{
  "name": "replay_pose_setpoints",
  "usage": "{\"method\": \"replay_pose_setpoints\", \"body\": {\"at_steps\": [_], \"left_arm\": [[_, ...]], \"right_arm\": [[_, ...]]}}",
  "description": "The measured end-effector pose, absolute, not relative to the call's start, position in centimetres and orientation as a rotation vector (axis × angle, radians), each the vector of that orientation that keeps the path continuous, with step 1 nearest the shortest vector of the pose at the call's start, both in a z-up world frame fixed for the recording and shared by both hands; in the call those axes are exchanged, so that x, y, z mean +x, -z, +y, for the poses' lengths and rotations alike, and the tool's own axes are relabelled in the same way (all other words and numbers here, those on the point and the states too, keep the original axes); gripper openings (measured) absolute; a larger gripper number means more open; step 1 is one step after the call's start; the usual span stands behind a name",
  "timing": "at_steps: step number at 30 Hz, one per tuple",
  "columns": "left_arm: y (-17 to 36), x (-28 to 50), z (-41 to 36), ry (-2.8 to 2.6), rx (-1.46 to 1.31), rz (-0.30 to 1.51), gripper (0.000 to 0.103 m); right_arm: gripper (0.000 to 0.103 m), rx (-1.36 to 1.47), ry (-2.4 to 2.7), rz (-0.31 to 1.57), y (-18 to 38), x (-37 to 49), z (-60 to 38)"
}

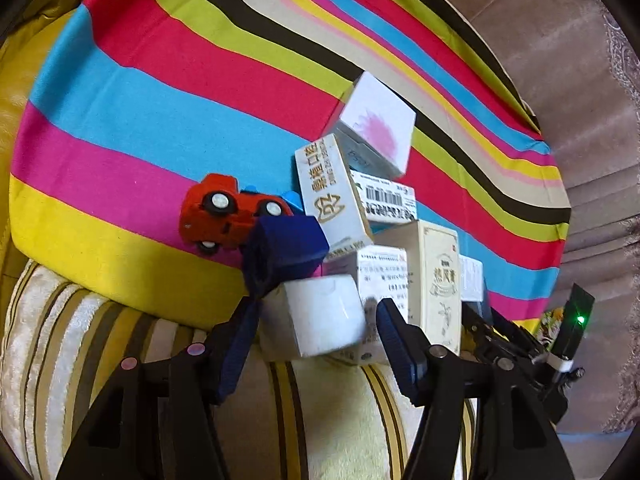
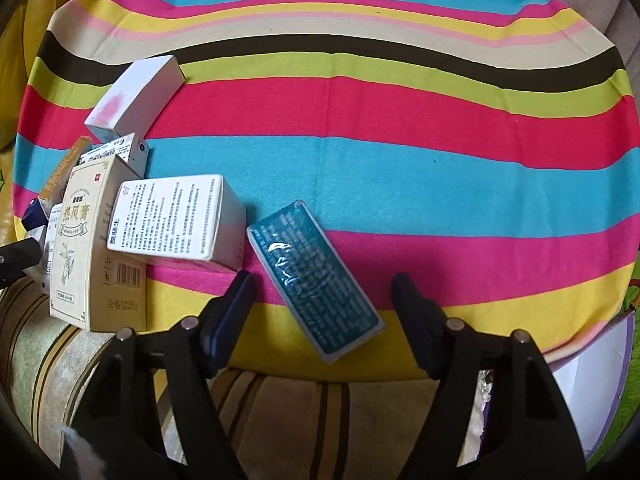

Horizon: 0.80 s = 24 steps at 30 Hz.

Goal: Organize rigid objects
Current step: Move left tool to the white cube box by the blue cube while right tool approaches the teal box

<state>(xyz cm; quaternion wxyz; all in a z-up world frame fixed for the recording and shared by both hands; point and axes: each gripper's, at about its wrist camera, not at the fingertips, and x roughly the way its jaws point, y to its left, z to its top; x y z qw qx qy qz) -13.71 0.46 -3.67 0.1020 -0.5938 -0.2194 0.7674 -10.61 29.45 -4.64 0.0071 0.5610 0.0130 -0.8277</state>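
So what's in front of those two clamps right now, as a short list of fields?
surface: striped cloth
left gripper: seems closed on a white box
right gripper: open, with a teal box lying on the cloth between its fingers, untouched
pile: cartons heaped together, left of the teal box
toys: red toy car and blue block against the pile

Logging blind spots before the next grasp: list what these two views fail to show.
- Left wrist: red toy car, front end hidden by the blue block.
- Left wrist: white box between the left gripper pads; contact unclear, blurred.
- Right wrist: teal box print too small to read.
- Right wrist: white sheet cut by the frame edge.
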Motion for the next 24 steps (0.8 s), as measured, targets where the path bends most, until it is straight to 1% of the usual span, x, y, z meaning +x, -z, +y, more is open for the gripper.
{"method": "replay_pose_setpoints", "body": {"at_steps": [1, 2, 3, 5, 6, 9, 10, 11, 16, 20, 24], "left_arm": [[3.7, -13.7, 0.5, -2.275, -1.755, -0.629, 0.062], [3.7, -13.7, 0.6, -2.281, -1.747, -0.618, 0.062], [3.7, -13.6, 0.7, -2.284, -1.740, -0.605, 0.062], [3.5, -13.4, 0.6, -2.293, -1.731, -0.584, 0.056], [3.2, -13.1, 0.5, -2.307, -1.728, -0.568, 0.055], [3.2, -12.3, -0.2, -2.321, -1.739, -0.565, 0.050], [3.3, -11.9, -0.5, -2.321, -1.747, -0.570, 0.047], [3.4, -11.5, -0.7, -2.322, -1.757, -0.575, 0.046], [3.2, -10.4, -1.1, -2.359, -1.744, -0.596, 0.044], [2.9, -9.8, -0.7, -2.389, -1.734, -0.552, 0.043], [2.6, -8.9, -0.4, -2.395, -1.709, -0.544, 0.043]], "right_arm": [[0.067, 1.758, 2.581, 0.035, 4.7, -10.7, 29.5], [0.062, 1.754, 2.586, 0.041, 4.7, -10.6, 29.5], [0.054, 1.747, 2.587, 0.041, 4.7, -10.6, 29.5], [0.047, 1.728, 2.589, 0.040, 4.7, -10.6, 29.5], [0.046, 1.722, 2.586, 0.035, 4.8, -10.6, 29.6], [0.043, 1.701, 2.583, -0.006, 4.8, -10.3, 30.0], [0.042, 1.696, 2.584, -0.014, 4.6, -10.3, 30.2], [0.041, 1.686, 2.589, -0.026, 4.5, -10.1, 30.4], [0.039, 1.643, 2.618, -0.046, 3.9, -9.3, 30.7], [0.037, 1.615, 2.628, -0.048, 3.4, -8.7, 30.6], [0.035, 1.594, 2.634, -0.068, 2.7, -7.6, 30.2]]}}
